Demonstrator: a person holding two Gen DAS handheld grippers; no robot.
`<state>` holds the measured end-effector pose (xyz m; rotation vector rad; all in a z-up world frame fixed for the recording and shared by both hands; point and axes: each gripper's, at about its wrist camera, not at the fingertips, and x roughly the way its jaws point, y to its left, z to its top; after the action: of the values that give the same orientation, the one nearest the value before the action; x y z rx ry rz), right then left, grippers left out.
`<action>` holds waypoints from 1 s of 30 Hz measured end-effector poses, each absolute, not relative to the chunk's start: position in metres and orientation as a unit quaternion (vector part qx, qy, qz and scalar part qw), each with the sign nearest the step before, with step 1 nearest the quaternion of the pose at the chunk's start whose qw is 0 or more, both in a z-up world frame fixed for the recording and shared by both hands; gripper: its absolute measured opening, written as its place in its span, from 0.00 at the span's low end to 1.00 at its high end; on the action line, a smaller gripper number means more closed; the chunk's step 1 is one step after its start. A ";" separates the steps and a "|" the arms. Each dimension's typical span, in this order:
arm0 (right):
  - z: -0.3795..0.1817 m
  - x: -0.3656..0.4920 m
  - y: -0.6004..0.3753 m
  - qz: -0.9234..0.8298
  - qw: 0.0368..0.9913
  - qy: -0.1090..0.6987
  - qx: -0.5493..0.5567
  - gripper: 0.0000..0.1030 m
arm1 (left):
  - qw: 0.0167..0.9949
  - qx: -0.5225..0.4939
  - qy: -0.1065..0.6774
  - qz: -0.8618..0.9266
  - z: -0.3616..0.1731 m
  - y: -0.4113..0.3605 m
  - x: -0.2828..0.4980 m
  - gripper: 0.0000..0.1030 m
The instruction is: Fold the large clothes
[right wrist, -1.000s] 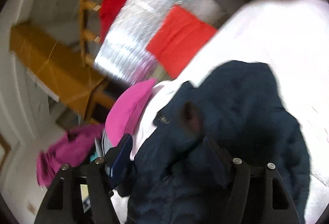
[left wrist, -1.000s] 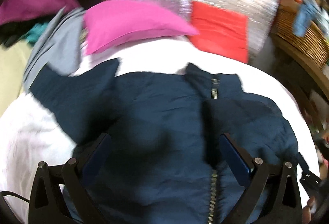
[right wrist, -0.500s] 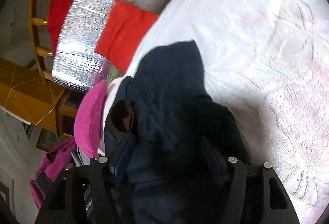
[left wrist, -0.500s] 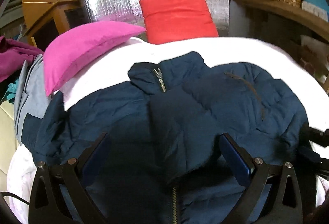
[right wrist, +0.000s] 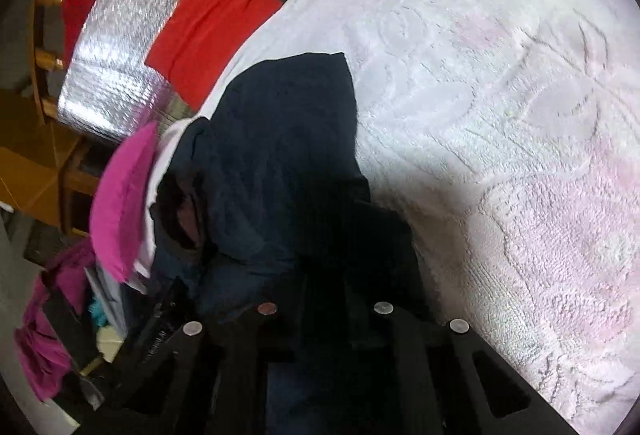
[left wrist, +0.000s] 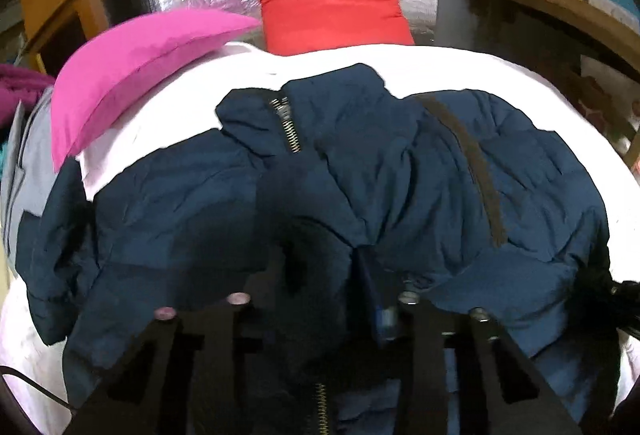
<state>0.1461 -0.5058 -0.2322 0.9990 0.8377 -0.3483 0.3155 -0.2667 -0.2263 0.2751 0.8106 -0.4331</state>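
Left wrist | jacket (left wrist: 400, 171) collar away | left tool (left wrist: 320, 291), right tool (right wrist: 324, 299) closing on it

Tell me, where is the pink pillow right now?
In the left wrist view the pink pillow lies upper left on the white bedspread, beside the red cushion and just beyond the navy jacket.

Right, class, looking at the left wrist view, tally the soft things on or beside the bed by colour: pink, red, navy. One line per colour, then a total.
Pink pillow: 1
Red cushion: 1
Navy jacket: 1
Total: 3
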 end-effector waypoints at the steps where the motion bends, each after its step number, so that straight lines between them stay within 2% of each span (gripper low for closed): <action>1: -0.230 0.145 -0.504 -0.164 0.782 0.391 0.456 0.16 | 0.887 0.118 0.393 -0.211 -0.226 -0.261 0.317 0.26; 5: -0.228 0.150 -0.499 -0.173 0.786 0.403 0.436 0.16 | 0.882 0.052 0.417 -0.214 -0.219 -0.232 0.328 0.16; 14: -0.221 0.153 -0.496 -0.193 0.786 0.426 0.405 0.16 | 0.867 -0.016 0.438 -0.237 -0.204 -0.184 0.329 0.09; 21: -0.218 0.160 -0.492 -0.203 0.778 0.443 0.396 0.16 | 0.870 -0.056 0.450 -0.193 -0.203 -0.121 0.348 0.09; 26: -0.216 0.163 -0.490 -0.209 0.774 0.453 0.389 0.18 | 0.889 -0.022 0.423 -0.175 -0.190 -0.110 0.339 0.10; 27: -0.215 0.164 -0.489 -0.211 0.775 0.456 0.385 0.18 | 0.884 -0.033 0.421 -0.201 -0.185 -0.117 0.335 0.16; 28: -0.215 0.163 -0.488 -0.211 0.774 0.457 0.384 0.18 | 0.880 -0.039 0.420 -0.220 -0.183 -0.124 0.333 0.33; 29: -0.215 0.163 -0.488 -0.211 0.774 0.457 0.385 0.18 | 0.878 -0.039 0.418 -0.231 -0.182 -0.132 0.331 0.62; 30: -0.215 0.162 -0.489 -0.209 0.773 0.457 0.388 0.18 | 0.879 -0.031 0.412 -0.236 -0.180 -0.145 0.325 0.75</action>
<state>0.1620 -0.4890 -0.2147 0.8402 0.9911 -0.4524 0.3253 -0.1445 -0.1795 -0.0640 0.8590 -0.4929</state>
